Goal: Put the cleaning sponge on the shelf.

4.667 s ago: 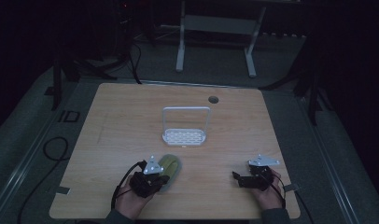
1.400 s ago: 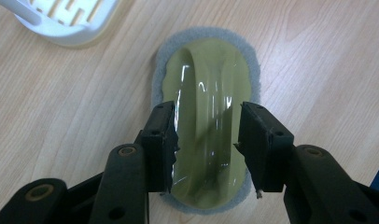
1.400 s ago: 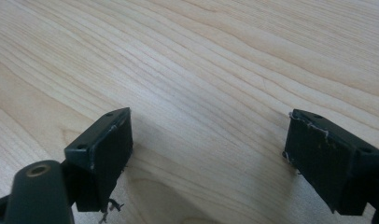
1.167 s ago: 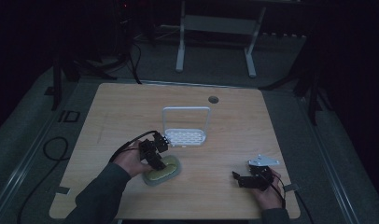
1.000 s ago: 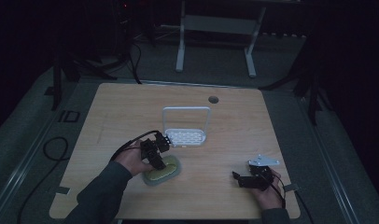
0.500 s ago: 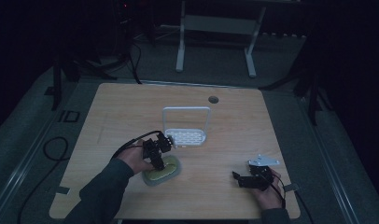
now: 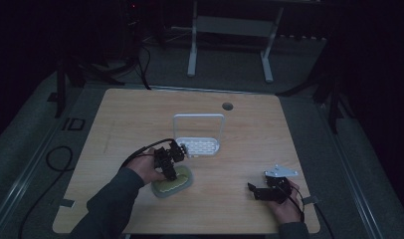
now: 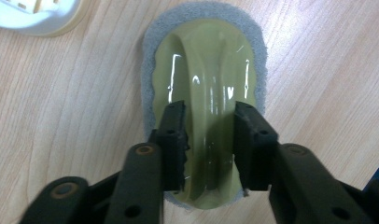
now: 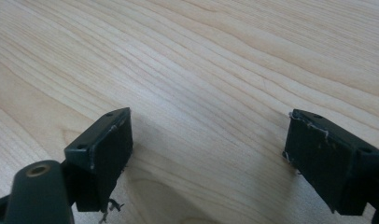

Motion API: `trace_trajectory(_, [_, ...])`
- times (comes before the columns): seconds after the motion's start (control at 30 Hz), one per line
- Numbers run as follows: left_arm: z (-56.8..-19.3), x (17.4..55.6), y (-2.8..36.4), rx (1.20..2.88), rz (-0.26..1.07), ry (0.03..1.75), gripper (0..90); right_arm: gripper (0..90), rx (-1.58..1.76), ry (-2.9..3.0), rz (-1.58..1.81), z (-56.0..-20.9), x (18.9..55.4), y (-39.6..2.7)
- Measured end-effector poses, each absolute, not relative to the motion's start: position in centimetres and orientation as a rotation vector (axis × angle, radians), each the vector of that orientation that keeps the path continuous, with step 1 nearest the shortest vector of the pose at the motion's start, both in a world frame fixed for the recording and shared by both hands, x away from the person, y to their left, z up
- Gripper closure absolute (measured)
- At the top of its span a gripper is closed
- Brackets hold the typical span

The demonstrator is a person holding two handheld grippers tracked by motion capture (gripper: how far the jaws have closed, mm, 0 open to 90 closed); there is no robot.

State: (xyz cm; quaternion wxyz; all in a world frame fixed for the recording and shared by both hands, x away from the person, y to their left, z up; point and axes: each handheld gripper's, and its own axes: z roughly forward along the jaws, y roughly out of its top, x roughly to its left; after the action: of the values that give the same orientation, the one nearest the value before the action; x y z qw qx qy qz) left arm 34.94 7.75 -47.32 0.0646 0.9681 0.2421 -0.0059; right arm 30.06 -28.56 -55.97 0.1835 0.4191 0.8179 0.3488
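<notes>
A scrubber (image 7: 173,183) with a glossy yellow-green plastic top and a grey pad lies flat on the wooden table (image 7: 140,114), near the front left. My left gripper (image 7: 170,172) points down onto it. Its jaws have just been closing. In the left gripper view the left gripper (image 8: 210,126) has its pads set against both sides of the raised middle ridge of the scrubber (image 8: 206,56). My right gripper (image 7: 253,190) rests low at the table's front right. Here the right gripper (image 9: 208,144) stands open, with bare wood between its jaws.
A white perforated tray with an upright wire handle (image 7: 202,147) stands just behind the scrubber, its rim (image 8: 33,21) at the corner of the left gripper view. A round cable hole (image 7: 227,106) sits near the table's far edge. A white frame (image 7: 230,30) stands on the floor beyond.
Since the oldest frame my left hand has gone from the table's front edge to above the scrubber. Over the last second neither hand has visibly shifted.
</notes>
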Motion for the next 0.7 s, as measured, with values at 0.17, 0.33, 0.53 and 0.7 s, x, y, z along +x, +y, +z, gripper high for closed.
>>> trace_trajectory(0.17, [-47.19,34.77,7.49,2.954,0.007,0.69,71.4,14.8,1.184,2.307,0.984,-55.97,30.05,-28.55])
trace_trajectory(0.33, [-46.97,34.69,7.39,2.96,0.048,0.677,71.6,14.8,1.184,2.308,0.983,-55.97,30.05,-28.55])
trace_trajectory(0.53, [-46.55,34.64,7.2,2.962,0.081,0.644,71.7,14.8,1.184,2.308,0.984,-55.97,30.05,-28.55])
trace_trajectory(0.7, [-46.28,34.62,6.82,2.97,0.117,0.58,71.7,14.8,1.185,2.307,0.984,-55.97,30.05,-28.55])
